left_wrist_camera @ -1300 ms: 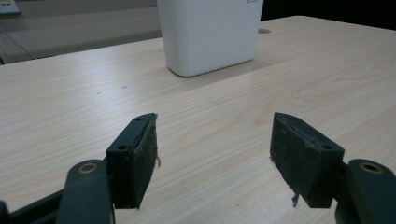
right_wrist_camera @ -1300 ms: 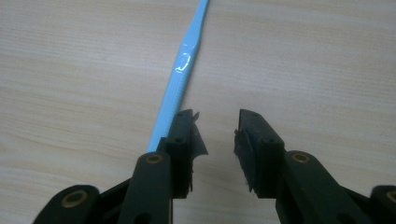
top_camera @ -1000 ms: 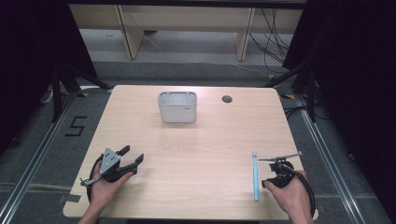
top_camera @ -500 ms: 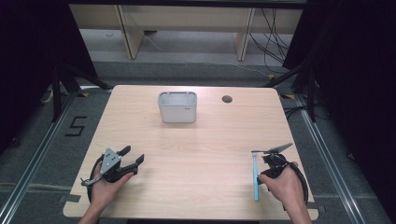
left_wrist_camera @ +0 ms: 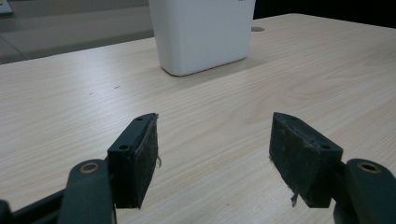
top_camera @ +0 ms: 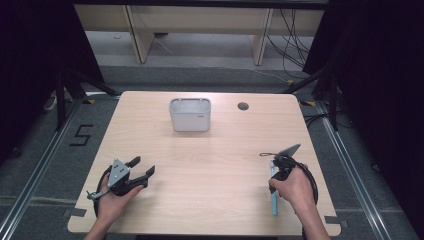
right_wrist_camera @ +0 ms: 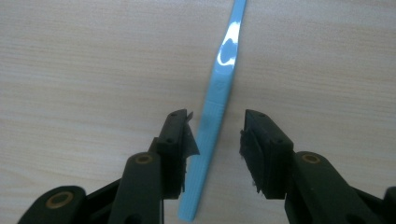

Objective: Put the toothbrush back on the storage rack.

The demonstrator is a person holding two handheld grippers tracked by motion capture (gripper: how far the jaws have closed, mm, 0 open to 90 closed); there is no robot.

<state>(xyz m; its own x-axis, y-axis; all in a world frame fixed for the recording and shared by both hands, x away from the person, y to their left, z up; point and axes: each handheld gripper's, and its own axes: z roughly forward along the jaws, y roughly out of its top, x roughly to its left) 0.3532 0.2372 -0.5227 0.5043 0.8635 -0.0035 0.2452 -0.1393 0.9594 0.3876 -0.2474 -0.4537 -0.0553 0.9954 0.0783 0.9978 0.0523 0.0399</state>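
A light blue flat plastic stick (right_wrist_camera: 219,88) lies on the wooden table (top_camera: 215,150) near its right front corner (top_camera: 273,192). My right gripper (right_wrist_camera: 215,135) hovers over it, pointing down, jaws open on either side of the stick without gripping it. The same gripper (top_camera: 281,167) sits at the right in the high view, held by a hand. My left gripper (top_camera: 142,167) rests low at the table's front left, open and empty, its jaws (left_wrist_camera: 212,154) facing a white container (left_wrist_camera: 201,32) farther back.
The white rectangular container (top_camera: 190,114) stands at the back centre of the table. A round cable hole (top_camera: 243,106) lies to its right. Dark curtains flank the table, and a wooden shelf frame stands behind it.
My right gripper has tipped downward and moved forward over the blue stick. The left gripper has stayed in place.
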